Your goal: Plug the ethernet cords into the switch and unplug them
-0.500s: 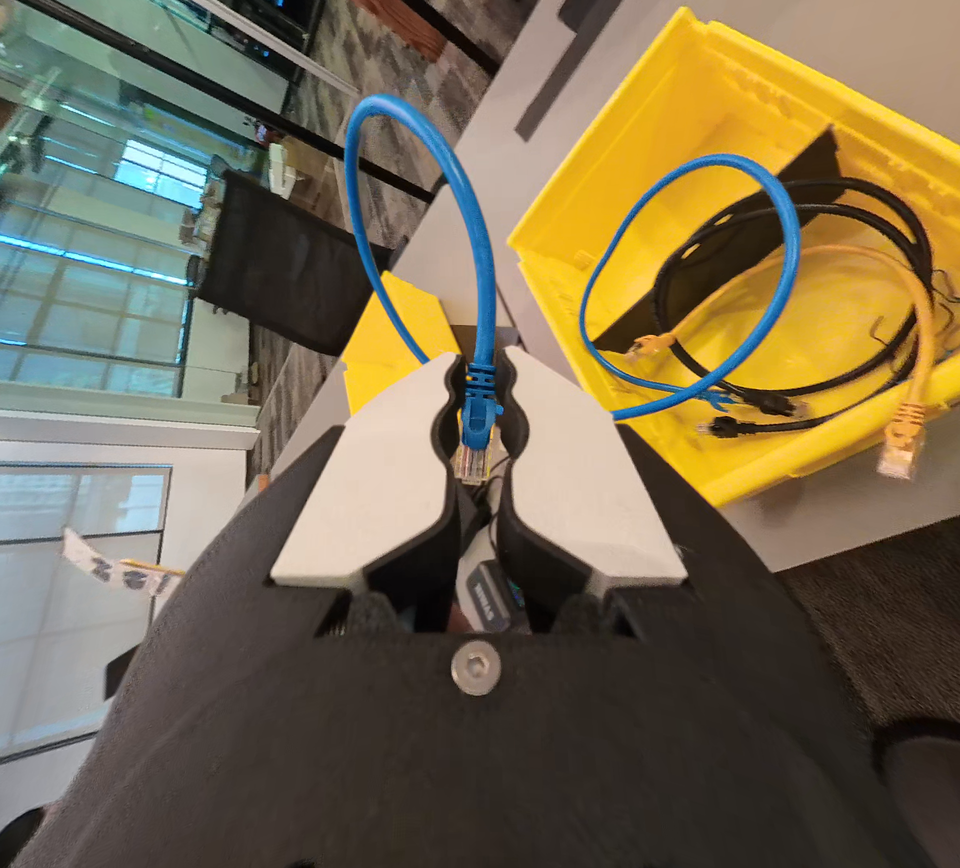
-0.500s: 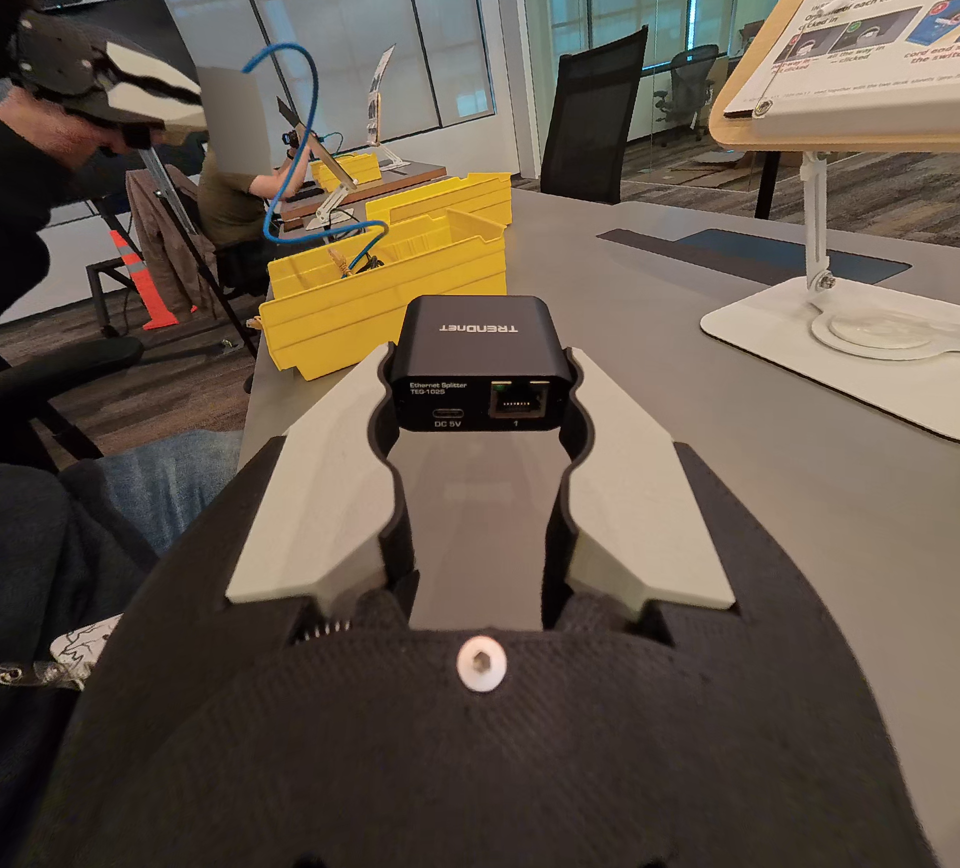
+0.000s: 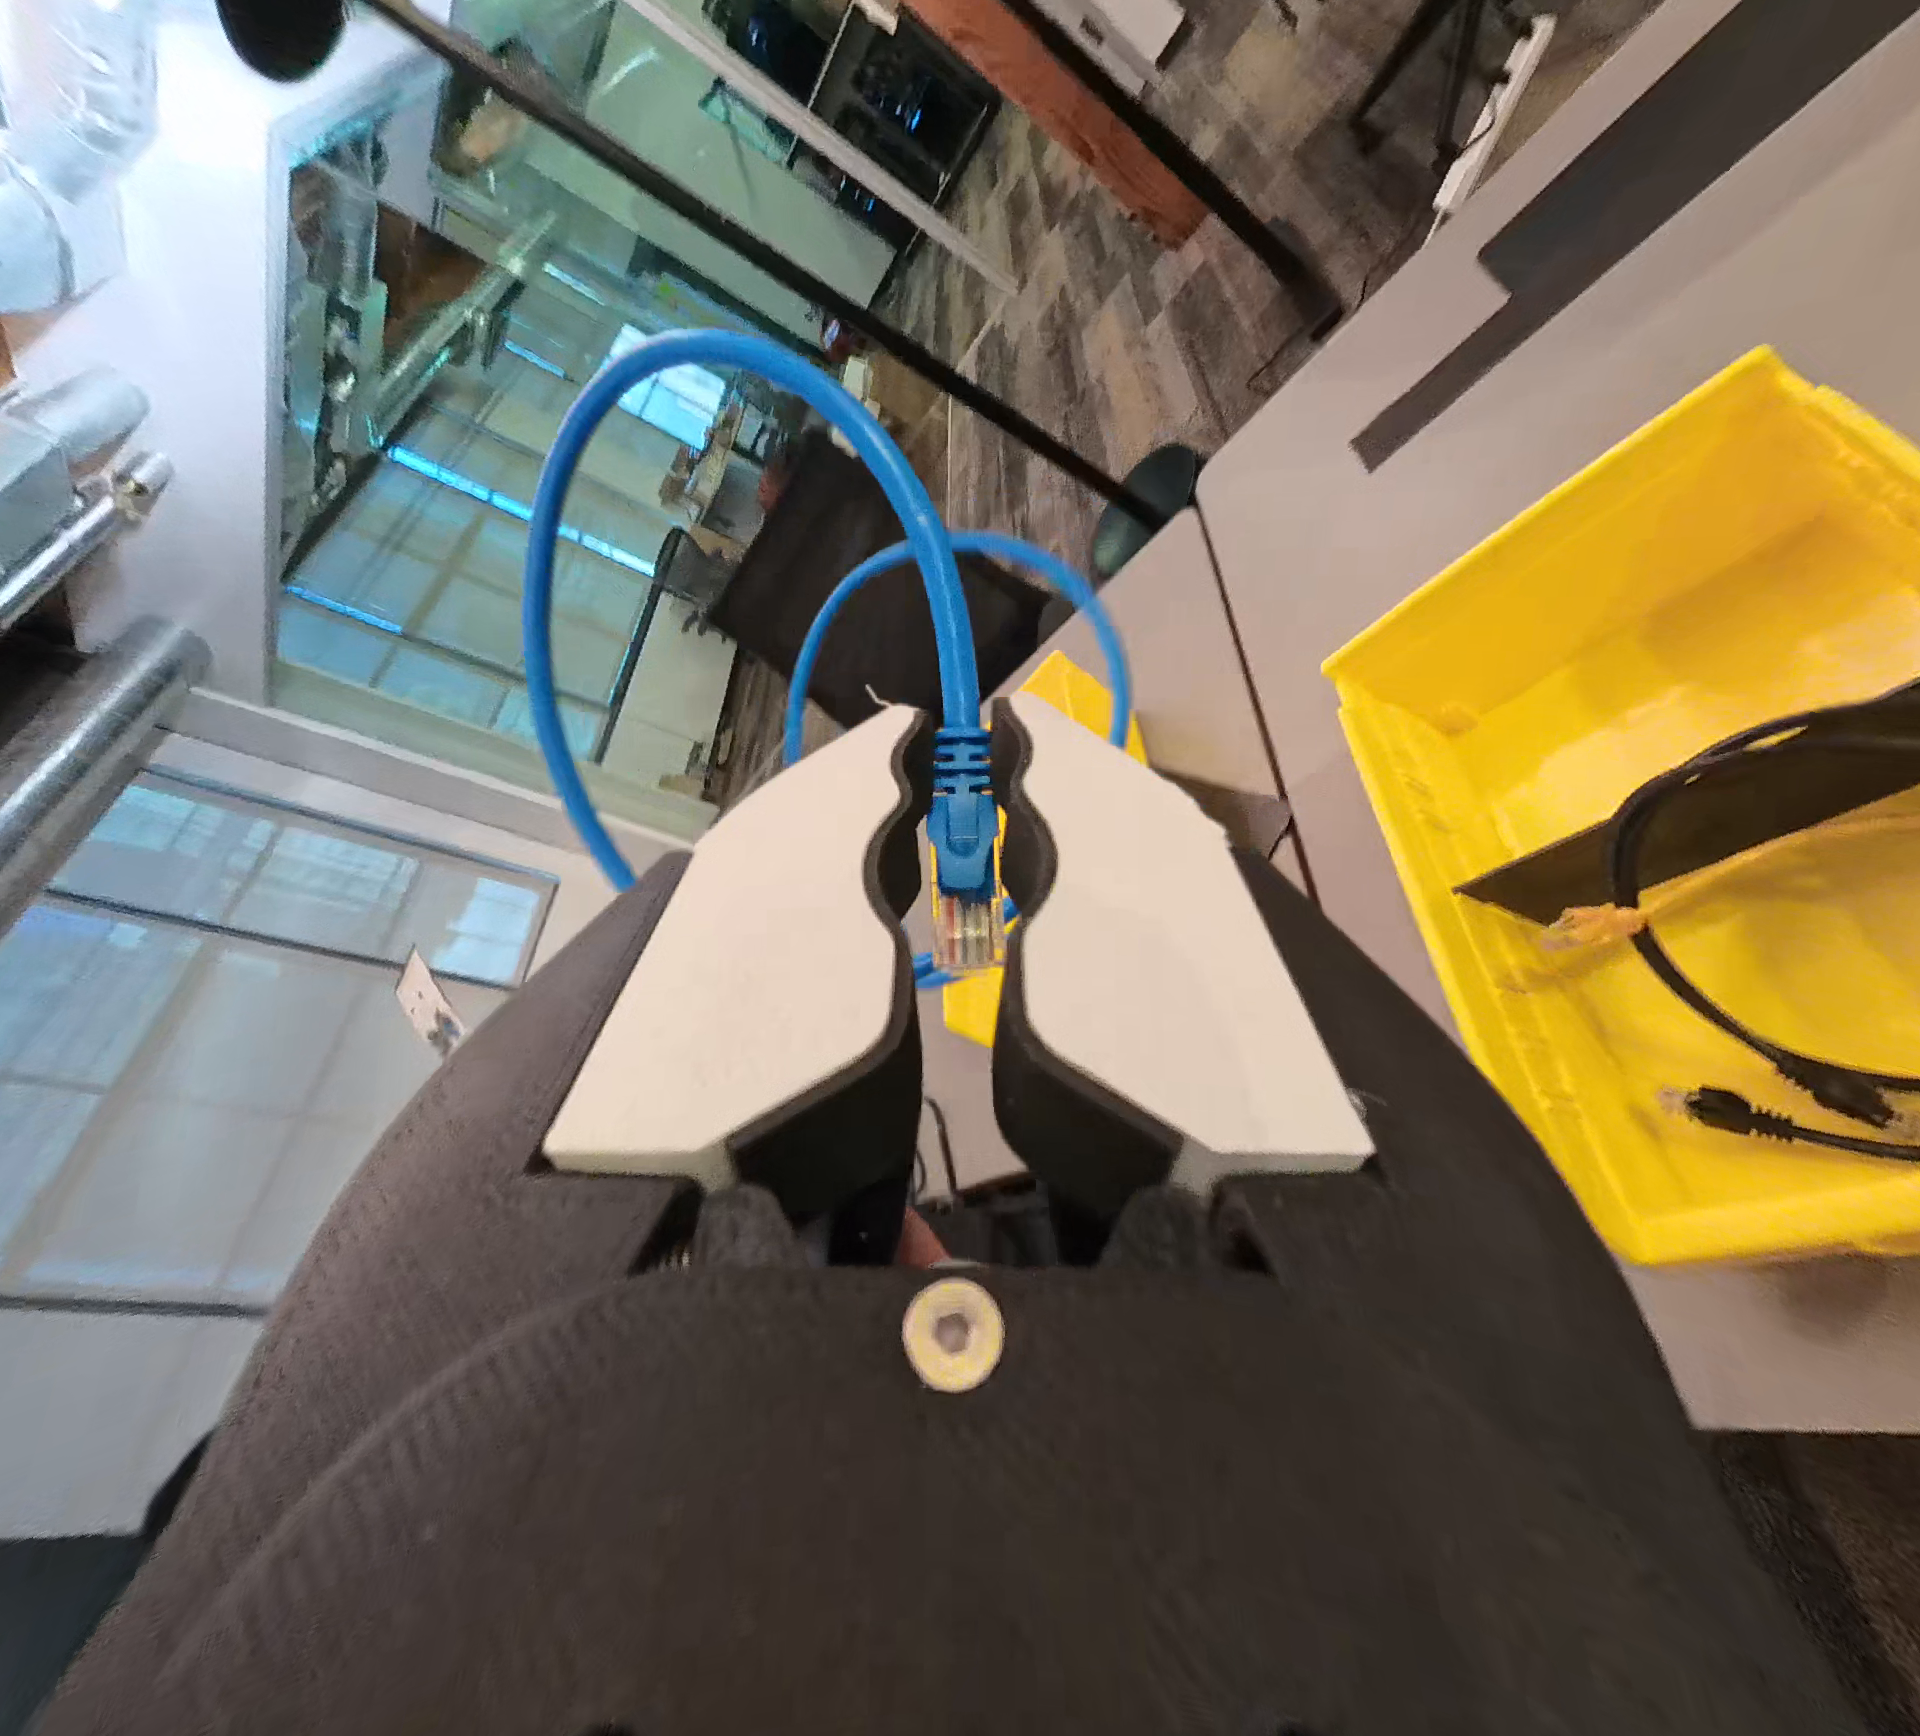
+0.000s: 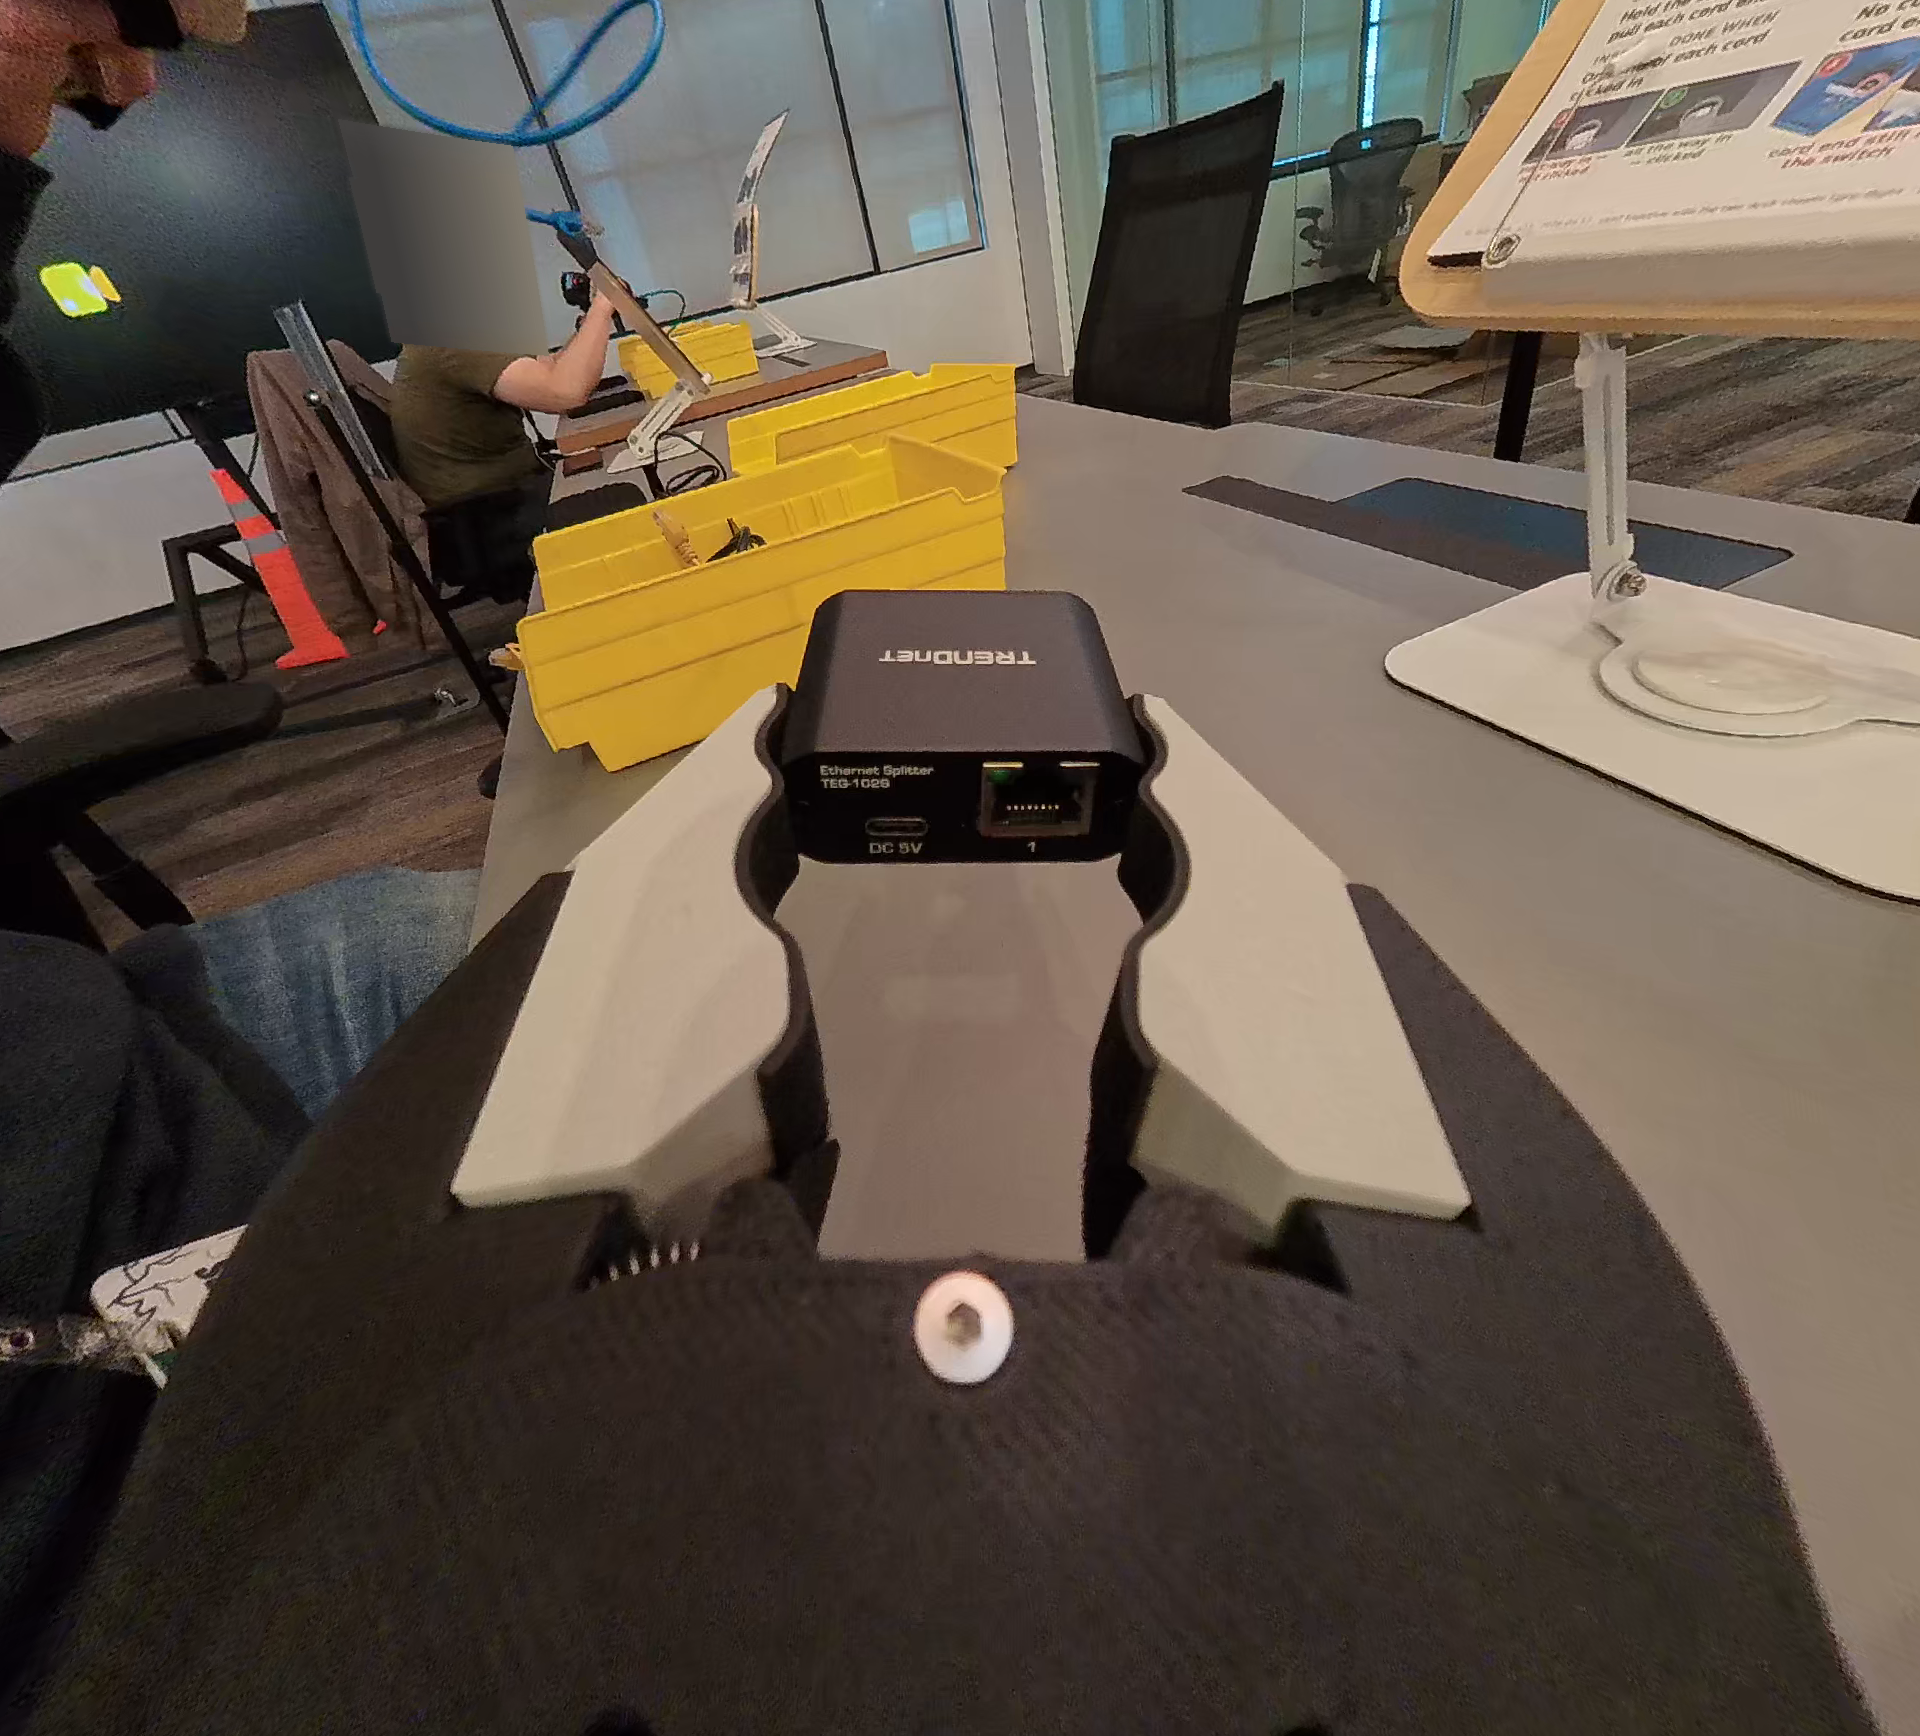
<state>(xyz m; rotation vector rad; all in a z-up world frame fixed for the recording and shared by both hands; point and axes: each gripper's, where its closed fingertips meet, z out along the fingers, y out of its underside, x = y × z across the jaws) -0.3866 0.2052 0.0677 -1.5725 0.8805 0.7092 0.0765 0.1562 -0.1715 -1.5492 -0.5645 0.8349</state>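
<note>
Left gripper (image 3: 961, 736) clamped on blue cord (image 3: 964, 813), raised. Right gripper (image 4: 961, 730) clamped on black switch (image 4: 956, 699), white printing on top and front. Printed instruction sheet (image 4: 1725, 76) far right.

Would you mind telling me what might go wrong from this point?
The blue cord is clamped in the left gripper with its plug facing back toward the wrist, so lining it up with the switch port may be awkward. Its dangling loop might snag the yellow bin.
</note>
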